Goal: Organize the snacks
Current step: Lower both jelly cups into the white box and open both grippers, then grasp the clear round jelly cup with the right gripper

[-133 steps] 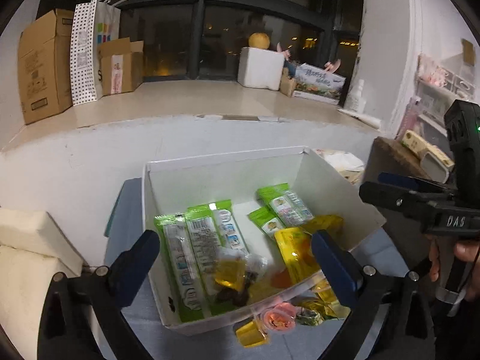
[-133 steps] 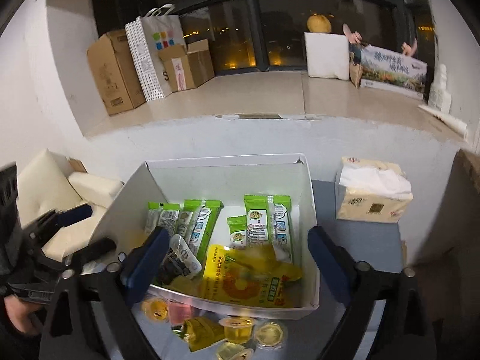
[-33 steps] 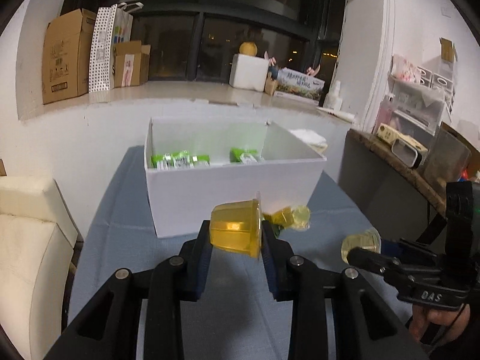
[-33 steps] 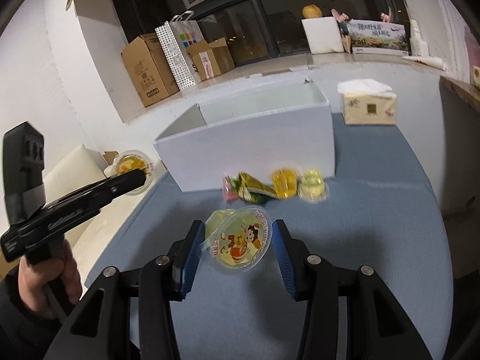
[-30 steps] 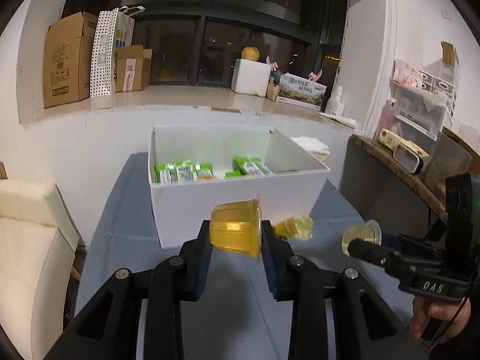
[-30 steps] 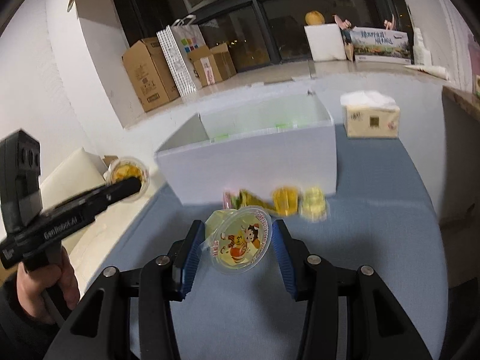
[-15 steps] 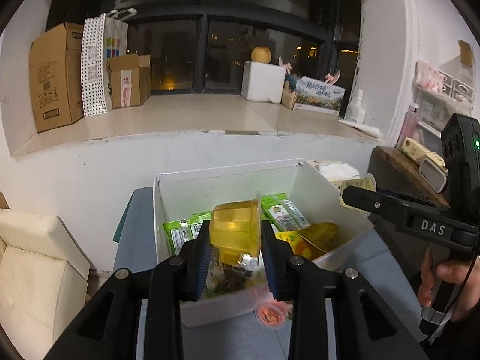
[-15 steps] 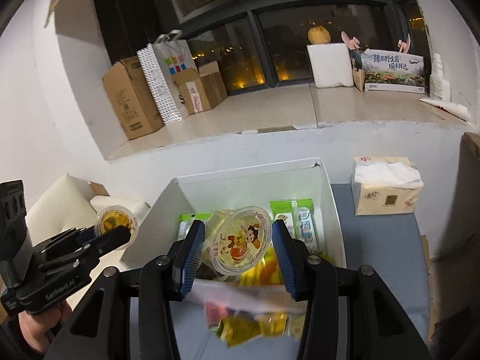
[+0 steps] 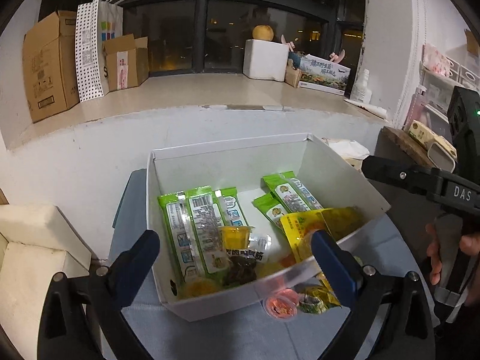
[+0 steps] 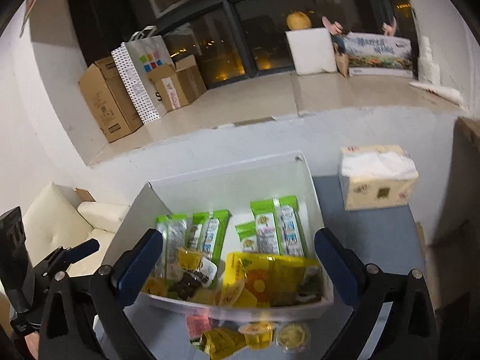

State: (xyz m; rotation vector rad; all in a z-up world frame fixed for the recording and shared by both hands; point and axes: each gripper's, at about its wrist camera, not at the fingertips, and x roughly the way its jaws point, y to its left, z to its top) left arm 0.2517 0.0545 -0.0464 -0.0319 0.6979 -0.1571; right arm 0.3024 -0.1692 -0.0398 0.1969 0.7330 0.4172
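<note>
A white cardboard box (image 9: 231,153) holds green snack packets (image 9: 198,225), a yellow pouch (image 9: 303,225) and jelly cups. My left gripper (image 9: 234,249) hovers over the box's near side with its jaws opening wide. An orange jelly cup (image 9: 235,237) lies loose in the box below them, touched by neither pad. My right gripper (image 10: 237,249) hangs over the same box (image 10: 228,165), also opening, with nothing gripped. A yellow jelly cup (image 10: 232,292) lies tilted beside the yellow pouch (image 10: 270,273).
On the blue-grey table before the box lie a pink cup (image 9: 280,304), a wrapped candy (image 9: 318,300) and two yellow jelly cups (image 10: 258,334). A tissue box (image 10: 378,177) stands to the right. A cream sofa (image 10: 75,222) sits left, a windowsill with cartons behind.
Both grippers carried their jelly cups forward over the box, then sprang wide. The cups have dropped out of the jaws and lie among the snacks in the box.
</note>
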